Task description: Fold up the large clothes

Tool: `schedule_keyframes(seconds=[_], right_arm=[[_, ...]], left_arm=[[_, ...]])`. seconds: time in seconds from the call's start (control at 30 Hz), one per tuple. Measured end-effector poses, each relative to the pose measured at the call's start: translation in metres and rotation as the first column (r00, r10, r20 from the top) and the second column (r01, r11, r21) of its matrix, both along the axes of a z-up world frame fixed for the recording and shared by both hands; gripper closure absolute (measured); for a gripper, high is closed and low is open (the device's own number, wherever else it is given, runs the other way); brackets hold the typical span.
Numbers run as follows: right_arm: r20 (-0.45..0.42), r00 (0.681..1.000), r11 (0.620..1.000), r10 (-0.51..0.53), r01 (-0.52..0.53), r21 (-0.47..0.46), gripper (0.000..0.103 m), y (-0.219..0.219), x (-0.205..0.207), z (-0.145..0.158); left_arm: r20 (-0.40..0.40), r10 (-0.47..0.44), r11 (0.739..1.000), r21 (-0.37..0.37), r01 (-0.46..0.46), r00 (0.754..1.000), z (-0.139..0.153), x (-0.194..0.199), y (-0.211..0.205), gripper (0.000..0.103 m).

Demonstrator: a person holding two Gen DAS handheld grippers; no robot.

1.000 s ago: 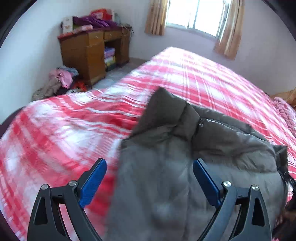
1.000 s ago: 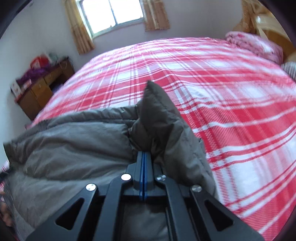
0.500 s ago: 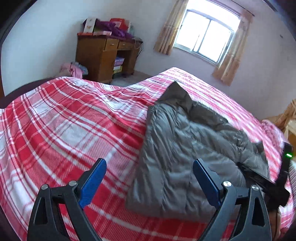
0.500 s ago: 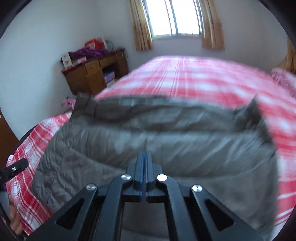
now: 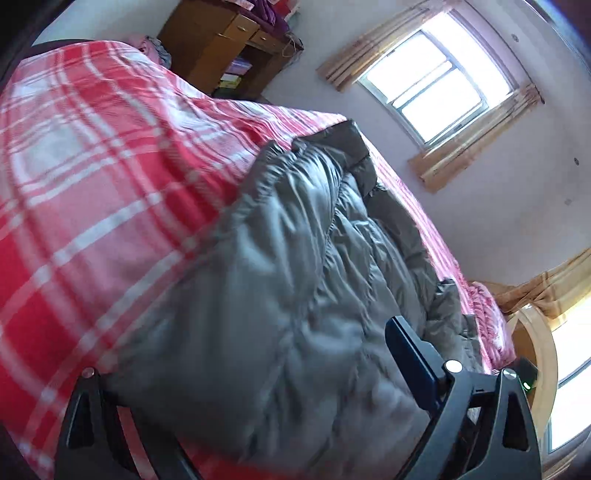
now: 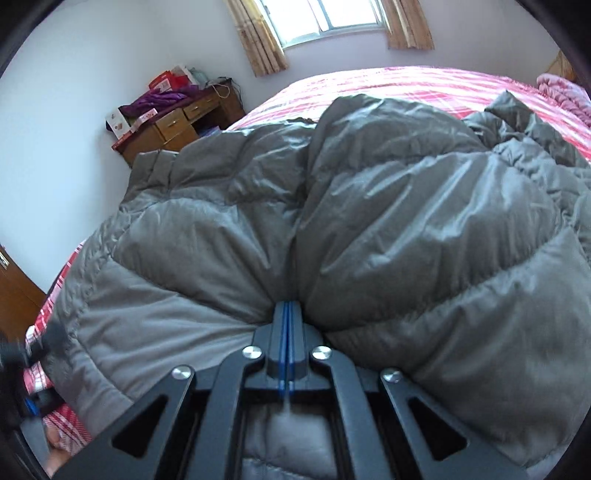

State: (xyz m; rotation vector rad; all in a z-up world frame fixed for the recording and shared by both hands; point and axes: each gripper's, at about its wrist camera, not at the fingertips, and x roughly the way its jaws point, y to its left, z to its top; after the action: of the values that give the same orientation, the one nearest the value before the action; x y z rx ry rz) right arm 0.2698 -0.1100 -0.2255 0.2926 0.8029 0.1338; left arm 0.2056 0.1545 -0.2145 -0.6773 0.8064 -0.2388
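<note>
A grey quilted puffer jacket [image 5: 295,280] lies on the red plaid bed [image 5: 92,177]. In the left wrist view my left gripper [image 5: 266,373] is open, its jaws set wide around the jacket's near edge; the left finger is hidden under the fabric and the right finger [image 5: 413,354] shows above it. In the right wrist view the jacket [image 6: 369,206] bulges up in folds. My right gripper [image 6: 286,314] is shut on a pinch of the jacket's near hem.
A wooden desk [image 6: 177,125] piled with clothes and boxes stands by the far wall, left of a curtained window [image 6: 332,18]. A pink blanket [image 6: 561,92] lies at the bed's far right. The other gripper shows blurred at the left edge [image 6: 22,354].
My left gripper has tilted and dropped to the jacket's near edge, its left finger going under the fabric. My right gripper, still shut on the jacket, has bunched it higher.
</note>
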Motion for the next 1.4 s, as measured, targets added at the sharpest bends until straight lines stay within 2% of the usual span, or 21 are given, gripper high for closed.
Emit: schedule_keyframes(seconds=[0.07,0.13,0.17,0.2,0.3,0.37,0.47,0.53,0.6,0.7,0.8,0.87,0.93,1.0,1.03,1.1,1.2,1.23,1.3,1.37,1.4], right_arm=[[0.0,1.0,1.0,0.003,-0.003,0.006,0.103,-0.001,-0.001,-0.001],[-0.012,1.0,0.999,0.002,-0.001,0.042,0.103,-0.007,-0.001,-0.002],[-0.018,1.0,0.998,0.0,0.001,0.062,0.103,-0.009,-0.001,-0.003],[-0.027,1.0,0.996,-0.004,0.006,0.091,0.103,-0.012,-0.001,-0.004],[-0.062,0.998,0.984,-0.021,0.032,0.177,0.103,-0.021,-0.002,-0.007],[-0.089,0.996,0.973,-0.029,0.049,0.227,0.103,-0.02,-0.005,-0.007],[-0.125,0.992,0.942,-0.001,0.043,0.333,0.103,-0.008,-0.011,-0.01],[-0.146,0.988,0.891,0.052,0.02,0.454,0.103,0.01,-0.015,-0.016],[-0.147,0.98,0.846,0.137,-0.039,0.532,0.103,0.034,-0.017,-0.019],[-0.141,0.962,0.83,0.235,-0.122,0.545,0.103,0.056,-0.019,-0.015],[-0.098,0.969,0.843,0.227,-0.145,0.518,0.1,0.03,-0.033,0.006],[-0.036,0.982,0.871,0.183,-0.145,0.469,0.091,-0.001,-0.053,0.028],[0.005,0.994,0.908,0.11,-0.102,0.405,0.091,-0.044,-0.079,0.048],[0.012,0.999,0.93,0.033,-0.035,0.365,0.091,-0.082,-0.101,0.059],[0.014,0.999,0.954,-0.046,0.04,0.299,0.09,-0.115,-0.125,0.066],[0.015,0.996,0.96,-0.084,0.077,0.268,0.09,-0.127,-0.135,0.07],[0.023,0.986,0.957,-0.164,0.153,0.248,0.087,-0.159,-0.164,0.075],[0.02,0.984,0.953,-0.179,0.168,0.251,0.083,-0.165,-0.17,0.076],[0.014,0.98,0.951,-0.197,0.188,0.245,0.071,-0.172,-0.175,0.075],[0.015,0.979,0.951,-0.203,0.194,0.241,0.052,-0.163,-0.178,0.072],[0.019,0.98,0.951,-0.201,0.19,0.243,0.052,-0.16,-0.174,0.072]], left_arm=[[0.045,-0.017,0.999,0.031,0.016,0.999,0.005,0.005,-0.011,0.009],[0.082,-0.067,0.998,0.027,0.065,0.994,0.014,0.007,-0.025,0.023],[0.107,-0.089,0.996,0.032,0.086,0.99,0.019,0.005,-0.029,0.045],[0.135,-0.116,0.993,0.05,0.11,0.984,0.027,0.004,-0.033,0.06],[0.22,-0.206,0.977,0.107,0.186,0.954,0.058,-0.003,-0.044,0.071],[0.266,-0.255,0.965,0.136,0.226,0.93,0.077,-0.009,-0.049,0.073],[0.335,-0.353,0.933,0.191,0.304,0.874,0.109,-0.021,-0.057,0.074],[0.351,-0.434,0.888,0.321,0.328,0.83,0.128,-0.032,-0.072,0.074],[0.359,-0.485,0.843,0.436,0.316,0.798,0.139,-0.045,-0.086,0.074],[0.369,-0.558,0.765,0.575,0.29,0.743,0.148,-0.067,-0.104,0.074],[0.375,-0.622,0.725,0.607,0.325,0.687,0.146,-0.081,-0.119,0.074],[0.364,-0.672,0.676,0.656,0.335,0.644,0.14,-0.09,-0.136,0.074],[0.323,-0.74,0.587,0.738,0.332,0.591,0.127,-0.103,-0.163,0.074],[0.283,-0.791,0.515,0.785,0.343,0.542,0.112,-0.116,-0.183,0.074],[0.259,-0.816,0.478,0.804,0.353,0.517,0.103,-0.123,-0.193,0.074],[0.203,-0.857,0.404,0.834,0.375,0.473,0.083,-0.133,-0.213,0.074],[0.14,-0.888,0.327,0.863,0.386,0.439,0.055,-0.142,-0.232,0.074],[0.128,-0.894,0.311,0.866,0.391,0.429,0.047,-0.144,-0.237,0.074],[0.11,-0.901,0.298,0.86,0.414,0.42,0.038,-0.146,-0.242,0.074],[0.091,-0.906,0.281,0.86,0.426,0.414,0.029,-0.146,-0.244,0.074],[0.084,-0.91,0.269,0.865,0.424,0.407,0.024,-0.146,-0.244,0.074]])
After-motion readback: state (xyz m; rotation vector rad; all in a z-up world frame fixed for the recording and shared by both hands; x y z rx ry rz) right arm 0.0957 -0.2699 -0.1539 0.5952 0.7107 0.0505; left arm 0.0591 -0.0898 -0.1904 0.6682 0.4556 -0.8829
